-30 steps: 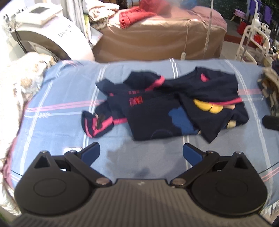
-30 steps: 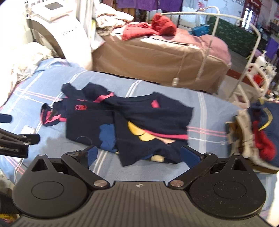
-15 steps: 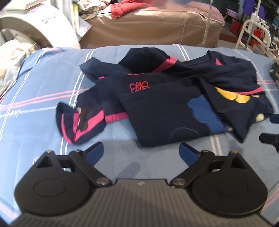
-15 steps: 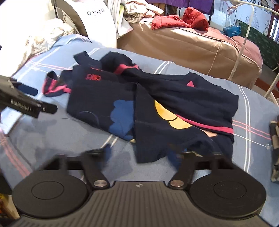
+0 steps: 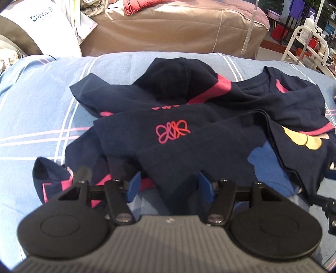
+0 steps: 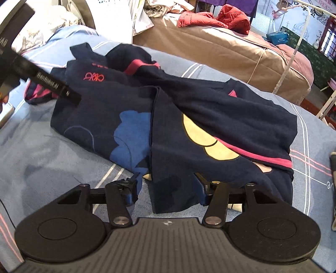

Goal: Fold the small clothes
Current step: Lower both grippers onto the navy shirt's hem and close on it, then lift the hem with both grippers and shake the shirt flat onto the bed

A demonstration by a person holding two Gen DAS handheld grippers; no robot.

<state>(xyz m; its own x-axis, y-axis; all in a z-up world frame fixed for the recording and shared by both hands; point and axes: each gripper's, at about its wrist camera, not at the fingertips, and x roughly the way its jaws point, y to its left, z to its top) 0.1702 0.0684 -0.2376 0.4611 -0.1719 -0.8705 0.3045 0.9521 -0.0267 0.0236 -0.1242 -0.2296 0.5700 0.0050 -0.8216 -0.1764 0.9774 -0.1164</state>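
A small navy hooded top (image 5: 189, 147) with pink trim, a pink logo and blue and yellow patches lies crumpled on the blue striped bedsheet (image 5: 31, 117). It also shows in the right wrist view (image 6: 189, 126). My left gripper (image 5: 168, 185) is open, its blue fingers on either side of the garment's near hem at the left. My right gripper (image 6: 167, 190) is open around the near hem at the right part of the garment. The left gripper's body shows at the left edge of the right wrist view (image 6: 48, 86).
A brown covered bed (image 6: 231, 48) with red clothes (image 6: 216, 19) stands behind. A white machine (image 5: 37, 27) is at the back left. A white rack (image 5: 310, 46) is at the right. Other clothes lie at the sheet's right edge (image 6: 332, 189).
Both grippers have moved forward and down to the garment's near hem. Their fingers have narrowed from wide open and now straddle the fabric edge.
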